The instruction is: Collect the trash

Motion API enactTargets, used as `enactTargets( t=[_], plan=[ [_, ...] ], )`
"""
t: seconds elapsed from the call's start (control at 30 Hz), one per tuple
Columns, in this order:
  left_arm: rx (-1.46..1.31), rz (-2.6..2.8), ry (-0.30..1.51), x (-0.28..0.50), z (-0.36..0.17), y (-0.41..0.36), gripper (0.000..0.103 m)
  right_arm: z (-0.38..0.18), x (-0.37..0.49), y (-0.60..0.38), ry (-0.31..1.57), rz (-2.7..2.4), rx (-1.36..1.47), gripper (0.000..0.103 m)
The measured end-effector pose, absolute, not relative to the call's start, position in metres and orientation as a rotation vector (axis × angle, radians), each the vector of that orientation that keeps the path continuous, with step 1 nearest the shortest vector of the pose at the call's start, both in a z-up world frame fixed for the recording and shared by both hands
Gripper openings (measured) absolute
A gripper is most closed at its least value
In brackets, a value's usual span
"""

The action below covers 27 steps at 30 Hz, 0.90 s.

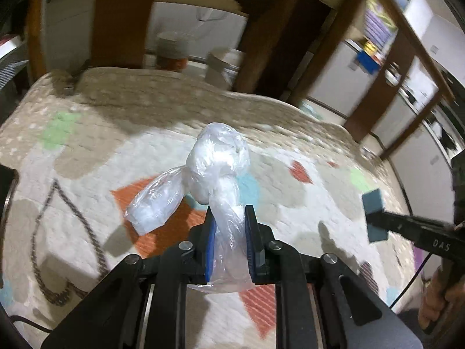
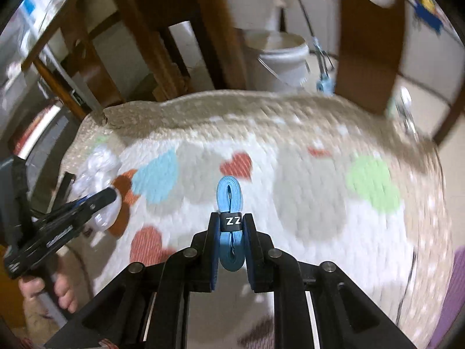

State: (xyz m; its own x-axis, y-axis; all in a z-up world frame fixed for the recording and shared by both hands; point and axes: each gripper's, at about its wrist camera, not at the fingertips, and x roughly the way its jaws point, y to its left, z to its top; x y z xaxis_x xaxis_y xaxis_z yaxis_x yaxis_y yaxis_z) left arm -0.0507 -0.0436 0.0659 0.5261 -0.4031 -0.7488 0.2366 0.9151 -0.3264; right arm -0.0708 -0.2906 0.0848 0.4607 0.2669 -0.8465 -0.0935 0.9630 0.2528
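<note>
Crumpled clear plastic bag (image 1: pixel 216 168): tail pinched between left gripper (image 1: pixel 229 218) fingers, bulk pointing forward beyond the tips.
Left gripper: nearly closed on bag above patterned rug (image 1: pixel 87 151).
Coiled blue band (image 2: pixel 230 221): long axis forward, clamped by right gripper (image 2: pixel 231 221).

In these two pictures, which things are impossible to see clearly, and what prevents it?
- Contents of the plastic bag: left wrist view, the crumpled white film hides them.
- Right gripper in the left wrist view: only one pad shows, the picture's edge cuts the rest.
- Full length of the blue strap: right wrist view, the finger pads cover its sides.
- Inside of the white bucket: right wrist view, motion blur and the viewing angle.
</note>
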Motion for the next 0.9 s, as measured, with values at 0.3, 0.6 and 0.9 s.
enactTargets(
  t=[0.3,0.6,0.9],
  plan=[
    [-0.124,-0.557,1.047,-0.071,0.049,-0.094,0.016,0.041,-0.126,-0.353,1.161,0.089,0.379,0.016],
    [-0.136,-0.536,1.084,-0.063,0.033,-0.09,0.032,0.027,-0.129,-0.339,1.116,0.042,0.313,0.049],
    [-0.131,-0.543,1.071,-0.063,0.031,-0.093,0.044,0.024,-0.136,-0.315,1.078,0.051,0.125,0.053]
  ],
)
